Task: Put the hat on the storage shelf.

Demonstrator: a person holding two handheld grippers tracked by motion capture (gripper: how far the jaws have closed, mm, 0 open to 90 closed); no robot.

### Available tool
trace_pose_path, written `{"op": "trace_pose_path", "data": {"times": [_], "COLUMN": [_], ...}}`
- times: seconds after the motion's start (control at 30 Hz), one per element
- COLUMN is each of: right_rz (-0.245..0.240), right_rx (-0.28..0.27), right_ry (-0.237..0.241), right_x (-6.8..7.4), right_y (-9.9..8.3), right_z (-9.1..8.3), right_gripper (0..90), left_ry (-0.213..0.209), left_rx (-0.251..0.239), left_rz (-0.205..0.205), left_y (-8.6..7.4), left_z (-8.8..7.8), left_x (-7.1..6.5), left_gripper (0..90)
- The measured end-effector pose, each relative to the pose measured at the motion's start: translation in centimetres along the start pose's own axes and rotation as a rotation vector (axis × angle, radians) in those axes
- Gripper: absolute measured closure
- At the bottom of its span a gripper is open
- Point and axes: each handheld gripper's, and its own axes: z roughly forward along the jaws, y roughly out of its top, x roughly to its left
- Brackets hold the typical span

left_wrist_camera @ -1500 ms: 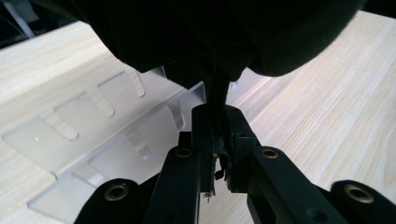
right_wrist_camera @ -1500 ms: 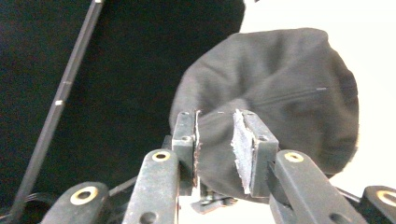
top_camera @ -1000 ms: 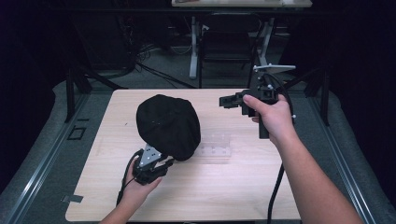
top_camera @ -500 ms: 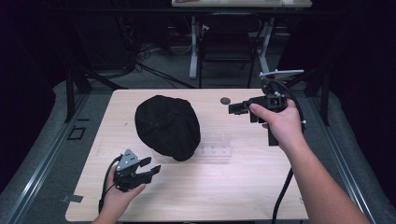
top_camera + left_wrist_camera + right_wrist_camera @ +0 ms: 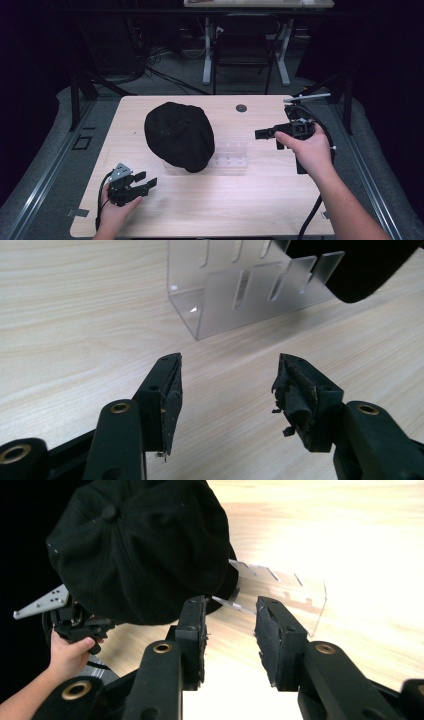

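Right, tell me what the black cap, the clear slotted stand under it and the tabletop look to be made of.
Black cap: matte woven fabric, probably cotton or wool; stitched panels meet at a top button. Clear slotted stand: glossy transparent plastic, likely acrylic; see-through, with bright edges and cut slots. Pale wooden tabletop: light wood grain, smooth and low-sheen; possibly laminate rather than solid wood.

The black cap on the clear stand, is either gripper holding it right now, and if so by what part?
Nothing is held. The left gripper and right gripper both stand open, apart from the black cap.
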Motion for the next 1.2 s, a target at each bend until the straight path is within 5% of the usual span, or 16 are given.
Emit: {"op": "trace_pose_path", "data": {"times": [0.33, 0.77, 1.2], "right_rz": [-0.048, -0.086, -0.06], "right_rx": [0.012, -0.004, -0.057], "right_ry": [-0.096, -0.146, -0.184], "right_x": [-1.3, -2.5, -5.2], "right_y": [-3.6, -9.1, -13.0], "right_z": [1.1, 3.3, 6.6], "right_gripper": [62.3, 61.5, 60.7], "left_ry": [0.005, -0.022, -0.012], "left_rx": [-0.005, -0.003, -0.002], "left_rz": [-0.009, 0.002, -0.004], "left_y": [-0.1, -0.2, -0.3], "left_z": [0.2, 0.2, 0.3], "left_x": [0.1, -0.1, 0.0], "left_gripper": [44.7, 47.2, 44.9]}}
